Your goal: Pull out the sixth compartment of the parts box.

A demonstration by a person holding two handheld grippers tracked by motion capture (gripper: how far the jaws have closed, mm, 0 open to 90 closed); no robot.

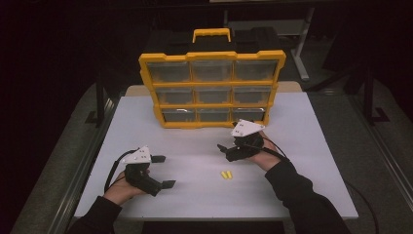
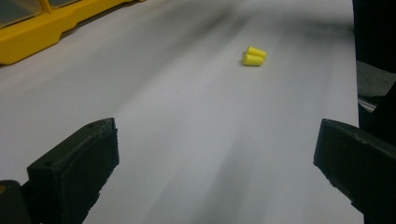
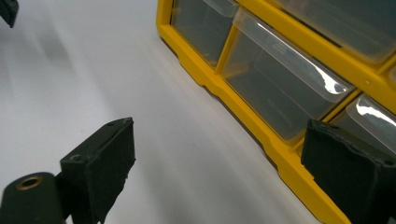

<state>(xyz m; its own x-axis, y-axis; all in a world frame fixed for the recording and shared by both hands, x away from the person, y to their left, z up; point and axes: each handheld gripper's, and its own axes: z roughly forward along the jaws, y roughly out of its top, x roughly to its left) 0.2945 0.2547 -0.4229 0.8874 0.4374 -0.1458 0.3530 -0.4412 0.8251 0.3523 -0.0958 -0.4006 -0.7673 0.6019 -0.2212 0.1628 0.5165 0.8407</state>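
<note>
Two small yellow earplugs [image 1: 225,174] lie side by side on the white table [image 1: 292,161], in front of a yellow organizer [image 1: 212,88] with clear drawers, all shut. My left gripper [image 1: 164,171] rests low at the front left, open, its jaws pointing right toward the earplugs [image 2: 253,56], which lie well ahead of it. In the left gripper view nothing sits between the wide-apart jaws of that gripper [image 2: 215,163]. My right gripper [image 1: 225,152] hovers just behind the earplugs, open and empty. Its camera shows its own gripper [image 3: 219,172] facing the organizer's bottom drawers [image 3: 275,79].
The organizer stands upright at the table's back middle with its handle [image 1: 211,34] on top. Dark floor and metal frames surround the table. A tip of the other gripper [image 3: 8,11] peeks in at the top left of the right gripper view.
</note>
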